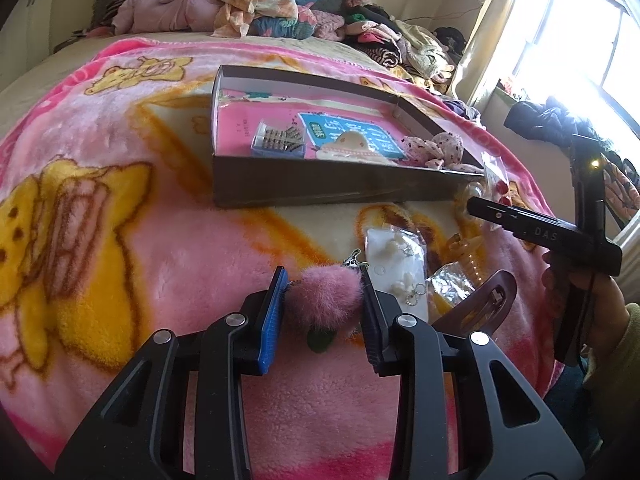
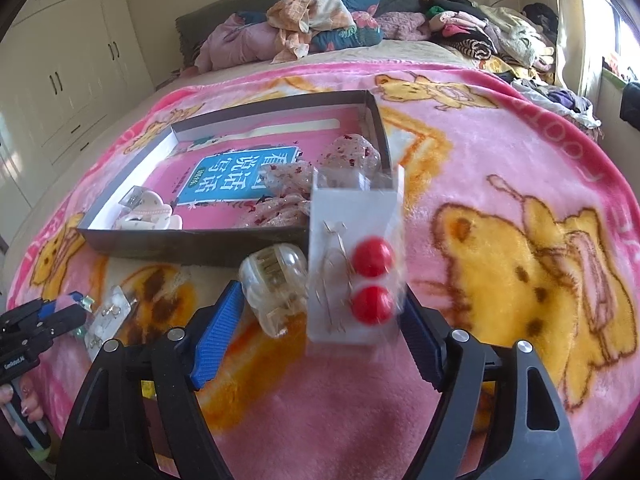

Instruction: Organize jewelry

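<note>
My left gripper (image 1: 324, 280) is shut on a pink fluffy pom-pom clip (image 1: 326, 298) that rests on the pink cartoon blanket (image 1: 120, 240); both pads press into its fur. In the right wrist view my right gripper (image 2: 320, 300) stands open and wide. Between its jaws is a clear packet with a white card and two red ball earrings (image 2: 370, 276), whose top leans at the near right corner of the dark cardboard box (image 2: 192, 246). The packet's edge brushes the right pad; the left pad is apart from it. A clear hair claw (image 2: 276, 288) lies just left of the packet.
The box (image 1: 320, 190) holds a pink book, a case of hairpins (image 1: 280, 142), a white claw clip (image 1: 352, 144) and spotted scrunchies (image 1: 436, 148). A white earring card (image 1: 394, 264) and a brown snap clip (image 1: 480, 304) lie right of the pom-pom. Heaped clothes (image 1: 256, 4) fill the bed's far end.
</note>
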Tool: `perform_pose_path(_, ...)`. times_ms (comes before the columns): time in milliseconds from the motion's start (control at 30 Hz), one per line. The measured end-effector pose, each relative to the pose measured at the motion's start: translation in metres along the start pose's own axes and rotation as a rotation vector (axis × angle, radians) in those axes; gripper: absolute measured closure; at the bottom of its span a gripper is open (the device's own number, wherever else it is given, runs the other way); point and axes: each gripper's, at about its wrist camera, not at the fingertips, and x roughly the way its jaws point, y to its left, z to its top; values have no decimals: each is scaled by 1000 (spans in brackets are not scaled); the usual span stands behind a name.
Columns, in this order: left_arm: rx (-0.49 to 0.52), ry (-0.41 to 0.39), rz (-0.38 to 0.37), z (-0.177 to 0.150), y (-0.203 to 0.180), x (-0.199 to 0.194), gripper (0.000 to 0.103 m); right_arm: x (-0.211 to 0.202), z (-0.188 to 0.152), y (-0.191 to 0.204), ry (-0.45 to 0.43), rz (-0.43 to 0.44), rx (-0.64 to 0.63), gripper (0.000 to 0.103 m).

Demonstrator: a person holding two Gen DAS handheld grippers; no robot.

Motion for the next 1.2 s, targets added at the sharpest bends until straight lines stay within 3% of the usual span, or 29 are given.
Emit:
perform_pose_path(67, 2, -7, -3, 2, -1, -2, 77, 1, 1, 3, 0, 9, -12, 33)
perform_pose_path(167, 3, -16, -7, 6, -2, -4, 77, -1, -1, 8, -3, 20, -32, 53)
perform_pose_path(367, 9, -36, -17, 13, -6, -8, 77, -14, -5, 5, -34, 36, -9, 60)
perform_pose_path(733, 24, -78, -38, 33, -15, -11, 77, -48, 7, 13, -129, 38, -54, 61)
perform_pose_path(1200, 54, -153, -42, 82, -25, 0, 77, -44, 41, 29, -144, 40, -107, 61)
